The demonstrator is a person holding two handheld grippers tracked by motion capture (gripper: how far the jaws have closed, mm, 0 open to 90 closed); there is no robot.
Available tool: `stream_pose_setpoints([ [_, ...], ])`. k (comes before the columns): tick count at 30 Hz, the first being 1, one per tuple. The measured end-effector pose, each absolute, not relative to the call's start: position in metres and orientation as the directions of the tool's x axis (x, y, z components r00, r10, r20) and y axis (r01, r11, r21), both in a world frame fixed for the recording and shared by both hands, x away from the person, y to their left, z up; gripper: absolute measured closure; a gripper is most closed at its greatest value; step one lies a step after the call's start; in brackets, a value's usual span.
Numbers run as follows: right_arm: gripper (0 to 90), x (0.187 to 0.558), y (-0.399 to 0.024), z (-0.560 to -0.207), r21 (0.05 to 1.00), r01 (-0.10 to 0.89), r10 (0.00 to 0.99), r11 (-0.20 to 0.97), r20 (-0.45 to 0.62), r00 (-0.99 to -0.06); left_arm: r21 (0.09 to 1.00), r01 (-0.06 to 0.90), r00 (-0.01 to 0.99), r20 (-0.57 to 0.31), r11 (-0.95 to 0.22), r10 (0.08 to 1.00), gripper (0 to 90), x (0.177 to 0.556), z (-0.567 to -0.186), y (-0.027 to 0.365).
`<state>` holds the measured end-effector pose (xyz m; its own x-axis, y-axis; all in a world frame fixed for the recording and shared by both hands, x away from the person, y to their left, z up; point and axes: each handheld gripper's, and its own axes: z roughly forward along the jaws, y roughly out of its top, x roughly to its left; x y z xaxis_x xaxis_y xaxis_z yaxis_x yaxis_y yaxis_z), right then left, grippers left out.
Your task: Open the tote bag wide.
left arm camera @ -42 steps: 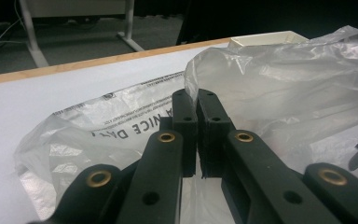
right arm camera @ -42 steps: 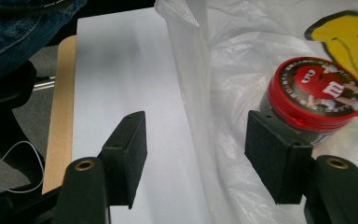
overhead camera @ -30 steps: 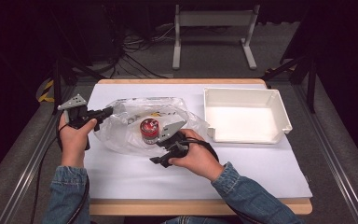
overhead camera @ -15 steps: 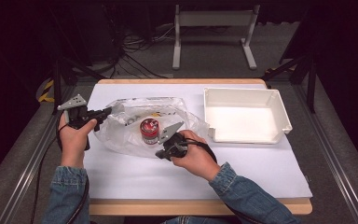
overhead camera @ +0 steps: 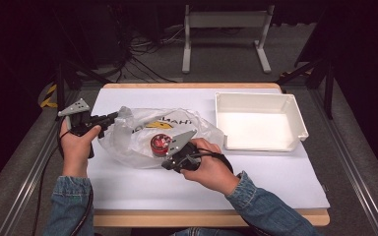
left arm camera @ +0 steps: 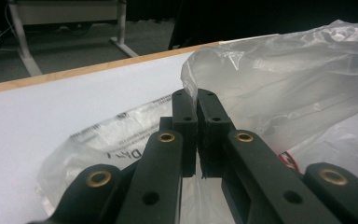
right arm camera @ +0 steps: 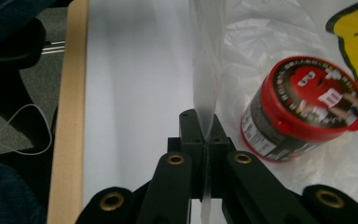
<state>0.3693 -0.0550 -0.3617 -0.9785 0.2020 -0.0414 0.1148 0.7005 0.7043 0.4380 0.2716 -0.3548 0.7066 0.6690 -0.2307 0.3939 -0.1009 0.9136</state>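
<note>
Plastic bag (overhead camera: 142,135) pinched by both: left gripper (left arm camera: 196,122), right gripper (right arm camera: 204,135) just closed on film | step: opening bag | next: spread edges, expose tub (right arm camera: 303,109)

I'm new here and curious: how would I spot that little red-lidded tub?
Start at the white table. Left of the empty white tray lies a crumpled clear plastic bag. The red-lidded tub sits inside it, the one round, red thing there.

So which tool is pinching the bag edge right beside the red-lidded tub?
The right tool: it is shut on the plastic bag film next to the red-lidded tub. The left tool grips the bag's far end, away from the tub.
</note>
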Motion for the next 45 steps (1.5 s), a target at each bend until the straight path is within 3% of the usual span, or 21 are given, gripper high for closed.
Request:
stream_pose_setpoints([
  [19,90.0,0.345,-0.058,-0.340,0.716,0.095,0.113,0.691,0.023,-0.993,0.920,0.380,0.712,-0.224,-0.097,0.666,87.5,0.433,-0.349,0.273],
  [25,64.6,0.352,-0.062,-0.333,0.779,0.168,0.142,0.604,0.102,-0.985,0.921,0.376,0.712,-0.218,-0.101,0.667,87.6,0.433,-0.350,0.275],
  [33,57.2,0.379,-0.068,-0.315,0.835,0.204,0.237,0.511,0.092,-0.967,0.927,0.366,0.705,-0.215,-0.086,0.676,87.7,0.432,-0.348,0.280],
  [39,56.5,0.410,-0.072,-0.310,0.832,0.183,0.355,0.523,-0.018,-0.935,0.930,0.360,0.690,-0.211,-0.076,0.692,88.3,0.435,-0.349,0.284],
  [42,48.3,0.429,-0.072,-0.315,0.817,0.171,0.397,0.551,-0.077,-0.914,0.926,0.368,0.677,-0.207,-0.082,0.706,88.4,0.438,-0.351,0.285],
  [45,42.2,0.444,-0.073,-0.323,0.809,0.202,0.432,0.552,-0.071,-0.899,0.921,0.377,0.661,-0.197,-0.094,0.724,88.7,0.443,-0.356,0.286],
])
